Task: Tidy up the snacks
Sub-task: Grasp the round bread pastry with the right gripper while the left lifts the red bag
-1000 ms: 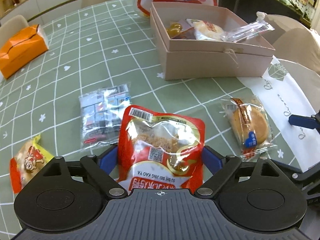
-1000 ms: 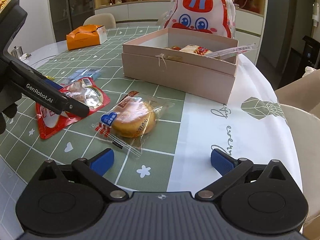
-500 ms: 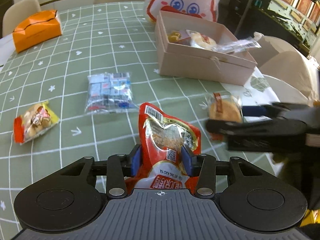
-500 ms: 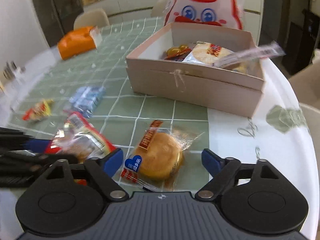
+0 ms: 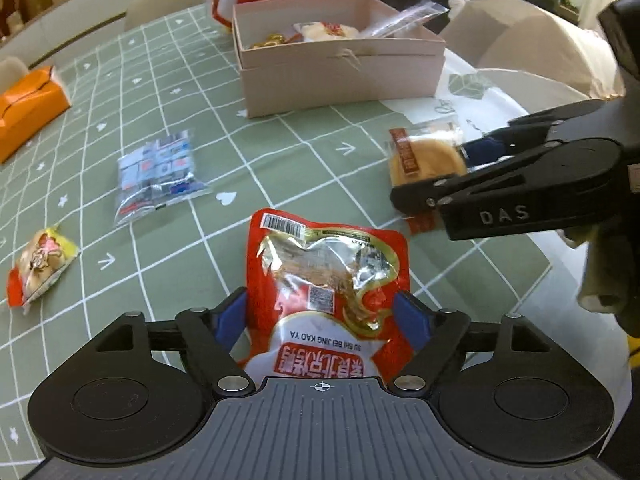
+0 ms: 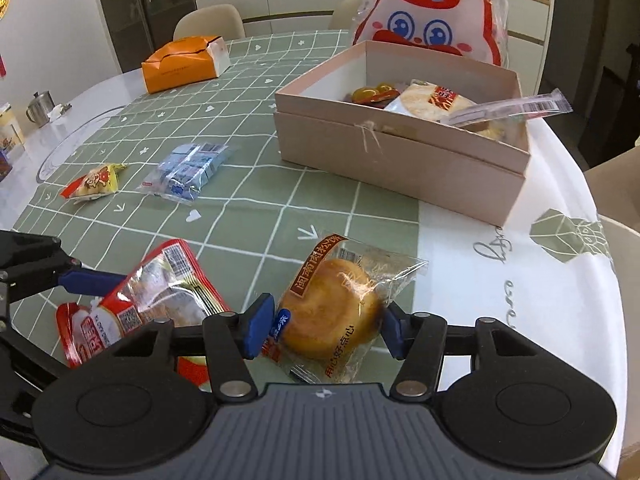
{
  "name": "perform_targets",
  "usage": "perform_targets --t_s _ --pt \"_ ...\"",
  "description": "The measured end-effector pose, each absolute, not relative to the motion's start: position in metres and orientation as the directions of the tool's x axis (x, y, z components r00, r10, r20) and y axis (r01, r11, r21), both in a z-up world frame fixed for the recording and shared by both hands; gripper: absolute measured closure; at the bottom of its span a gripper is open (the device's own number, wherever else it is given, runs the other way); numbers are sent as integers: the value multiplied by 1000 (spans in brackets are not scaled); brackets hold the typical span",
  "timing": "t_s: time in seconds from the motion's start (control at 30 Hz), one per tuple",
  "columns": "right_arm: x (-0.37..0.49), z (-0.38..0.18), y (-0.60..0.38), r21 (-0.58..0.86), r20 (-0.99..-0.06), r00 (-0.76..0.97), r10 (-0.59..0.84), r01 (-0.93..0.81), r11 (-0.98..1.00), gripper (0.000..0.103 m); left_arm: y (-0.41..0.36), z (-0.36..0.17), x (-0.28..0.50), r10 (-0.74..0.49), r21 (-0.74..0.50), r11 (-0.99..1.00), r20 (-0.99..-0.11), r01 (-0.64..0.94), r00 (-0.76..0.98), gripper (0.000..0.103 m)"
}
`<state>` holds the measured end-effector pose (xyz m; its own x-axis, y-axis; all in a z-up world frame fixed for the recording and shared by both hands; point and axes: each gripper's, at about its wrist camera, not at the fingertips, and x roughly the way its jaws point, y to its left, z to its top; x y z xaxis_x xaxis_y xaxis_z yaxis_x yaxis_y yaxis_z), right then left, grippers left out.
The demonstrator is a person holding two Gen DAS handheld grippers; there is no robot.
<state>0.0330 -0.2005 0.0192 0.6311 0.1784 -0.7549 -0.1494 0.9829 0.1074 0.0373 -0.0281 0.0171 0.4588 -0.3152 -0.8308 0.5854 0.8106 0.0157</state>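
- Nearest us, our left gripper (image 5: 322, 316) has just spread its jaws again; the red roast-duck pouch (image 5: 326, 280) sits between them, whether pinched we cannot tell.
- Our right gripper (image 6: 322, 330), jaws just narrowed, pinches the wrapped pork-floss pastry (image 6: 330, 320) near the table's (image 6: 256, 208) front edge.
- Well done, we judge, means lifting both packets clear before crossing.
- Farther back, near the table's right edge, the open pink box (image 6: 400, 160) holds snacks.

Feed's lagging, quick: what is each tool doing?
Left tool: open, jaws just been opening; red snack pouch between them, ungripped.
Right tool: jaws just been closing, gripping the wrapped pastry.
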Motion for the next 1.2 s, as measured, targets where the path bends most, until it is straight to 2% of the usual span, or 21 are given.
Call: perform_targets --t_s 0.13,0.3,0.5,0.73,0.93,1.03,1.2 --pt "24 23 -206 100 -751 638 173 -149 984 50 -25 19 37 -306 -8 842 -831 540 464 27" --pt "11 30 -220 91 -744 647 167 -149 985 50 -21 24 33 -313 -43 860 -830 508 461 46" --pt "-3 42 -240 90 -733 658 174 -159 983 50 -23 33 10 -329 -56 870 -807 490 490 58" --pt "-15 79 -251 80 -666 712 224 -230 970 50 -37 78 3 -338 -17 883 -717 468 610 76" --pt "-3 139 -266 66 -532 809 250 -255 965 50 -48 144 23 -366 22 887 -576 461 731 78" --pt "14 171 -273 77 -464 846 263 -257 963 50 -49 177 51 -417 -21 879 -516 476 748 78" --pt "66 194 -282 65 -454 868 199 -190 980 50 -67 205 127 -524 -104 832 -474 546 708 78"
